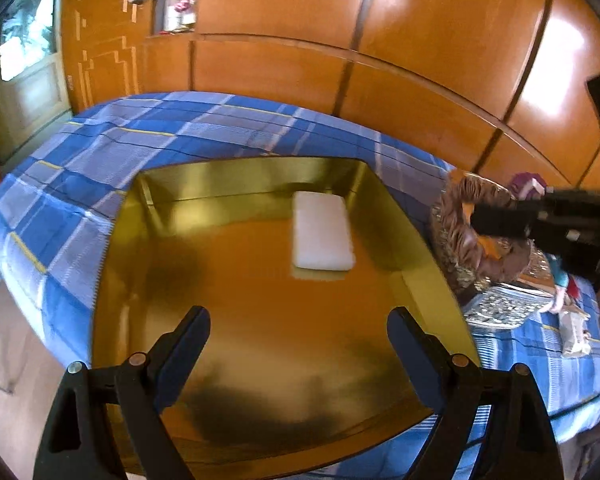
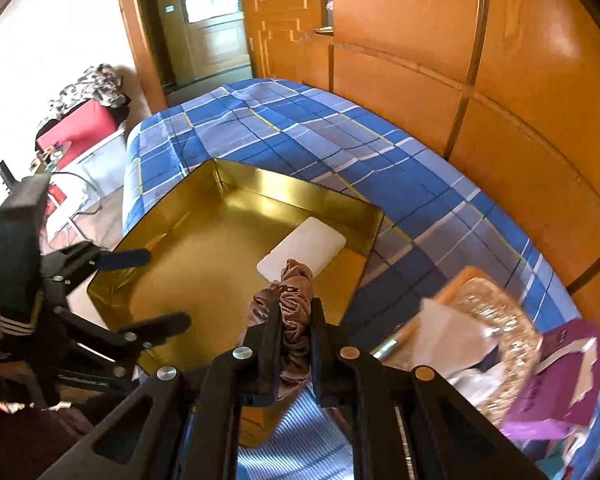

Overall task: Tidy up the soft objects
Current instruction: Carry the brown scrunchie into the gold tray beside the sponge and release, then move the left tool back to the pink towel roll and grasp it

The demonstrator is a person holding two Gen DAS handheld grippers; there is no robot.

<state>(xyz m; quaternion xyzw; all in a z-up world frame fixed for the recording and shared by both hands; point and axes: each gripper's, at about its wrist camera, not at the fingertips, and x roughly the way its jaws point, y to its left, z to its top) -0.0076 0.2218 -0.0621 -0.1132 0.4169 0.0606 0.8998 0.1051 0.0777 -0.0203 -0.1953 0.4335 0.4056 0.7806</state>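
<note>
A shiny gold tray [image 1: 380,208] [image 2: 300,186] lies on the blue plaid bed. Inside it, near the far right corner, rests a white foam pad [image 1: 322,236] [image 2: 304,248]. My left gripper [image 1: 300,342] [image 2: 167,287] hangs open over the tray's near side with nothing between its fingers. My right gripper [image 2: 296,312] [image 1: 478,222] is shut on a brown satin scrunchie [image 2: 296,292] [image 1: 452,236]. It holds the scrunchie above the tray's right edge, close to the pad.
To the tray's right on the bed [image 1: 100,140] sit a glittery basket [image 2: 492,300] [image 1: 496,308] with papers and a purple box [image 2: 560,380]. Wooden wardrobe panels [image 1: 420,60] run behind the bed. A red box [image 2: 80,128] stands on the floor at the left.
</note>
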